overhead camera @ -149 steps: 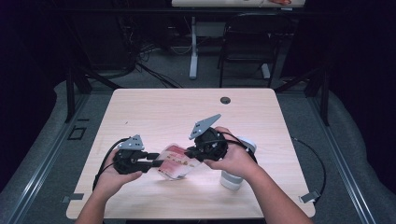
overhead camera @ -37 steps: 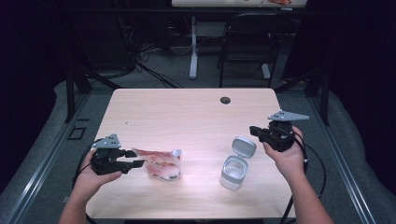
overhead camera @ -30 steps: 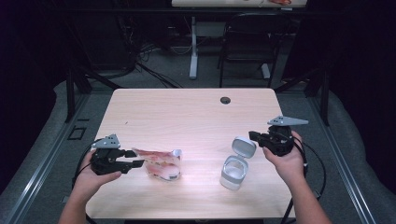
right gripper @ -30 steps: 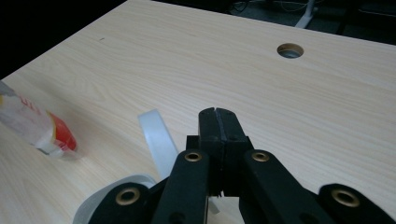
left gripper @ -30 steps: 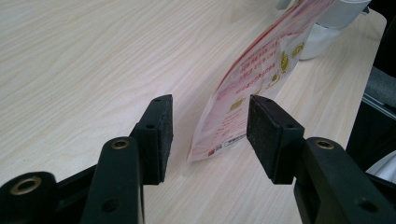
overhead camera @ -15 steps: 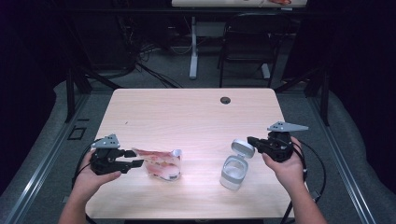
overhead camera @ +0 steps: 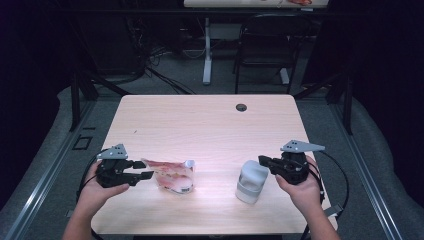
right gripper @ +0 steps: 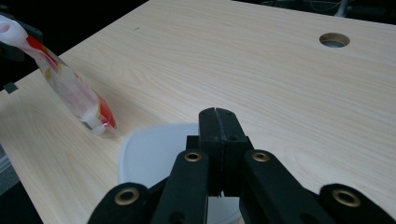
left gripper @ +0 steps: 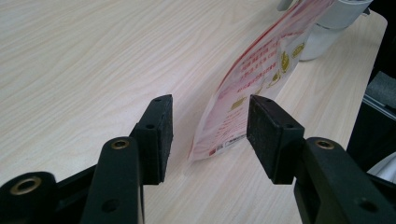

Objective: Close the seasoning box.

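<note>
Left gripper (left gripper: 208, 135) jaws apart either side of the pouch (left gripper: 254, 81) edge, not clamping; right gripper (right gripper: 217, 116) closed empty, tips over the white tub (overhead camera: 251, 181).

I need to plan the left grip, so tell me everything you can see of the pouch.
The pouch is a flat, glossy, plastic-looking pack printed red, white and gold, with a small white spout at its top right corner. It stands on edge on the table, near the front left, and leans a little. Its near end sits between the open jaws of the left gripper, which do not touch it. The white container stands apart to its right.
</note>
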Tool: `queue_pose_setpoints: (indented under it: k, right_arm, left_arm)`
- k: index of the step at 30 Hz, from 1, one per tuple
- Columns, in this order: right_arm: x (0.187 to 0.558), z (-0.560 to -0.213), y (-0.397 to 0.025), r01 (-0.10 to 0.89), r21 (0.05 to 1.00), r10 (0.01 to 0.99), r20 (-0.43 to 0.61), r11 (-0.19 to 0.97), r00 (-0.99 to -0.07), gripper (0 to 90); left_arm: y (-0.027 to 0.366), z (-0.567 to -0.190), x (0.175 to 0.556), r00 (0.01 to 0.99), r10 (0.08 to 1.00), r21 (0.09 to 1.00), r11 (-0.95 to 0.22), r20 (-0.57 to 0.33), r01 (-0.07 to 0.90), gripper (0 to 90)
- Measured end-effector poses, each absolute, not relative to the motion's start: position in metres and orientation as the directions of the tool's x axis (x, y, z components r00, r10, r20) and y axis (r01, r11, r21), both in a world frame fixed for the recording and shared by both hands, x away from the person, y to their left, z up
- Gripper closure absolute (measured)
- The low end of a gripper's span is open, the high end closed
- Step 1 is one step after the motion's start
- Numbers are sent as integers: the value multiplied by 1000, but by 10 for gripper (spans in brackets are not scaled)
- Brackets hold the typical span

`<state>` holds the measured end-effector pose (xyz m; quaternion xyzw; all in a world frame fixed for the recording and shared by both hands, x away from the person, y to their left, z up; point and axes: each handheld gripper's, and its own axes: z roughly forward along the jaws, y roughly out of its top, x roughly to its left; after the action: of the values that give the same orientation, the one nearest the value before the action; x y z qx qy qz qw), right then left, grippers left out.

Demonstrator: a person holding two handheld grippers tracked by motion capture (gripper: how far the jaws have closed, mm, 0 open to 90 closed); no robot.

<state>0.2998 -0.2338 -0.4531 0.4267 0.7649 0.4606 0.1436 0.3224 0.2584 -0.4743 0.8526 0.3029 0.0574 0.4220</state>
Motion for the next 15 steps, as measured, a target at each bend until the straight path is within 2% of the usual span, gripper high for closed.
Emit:
queue_pose_setpoints:
  k: [15]
  right_arm:
    - [286,-470,-257,526,835,845,160,159,-510,898]
  left_arm:
    - [260,-475,322,807,569,760,-453,-157,466,509]
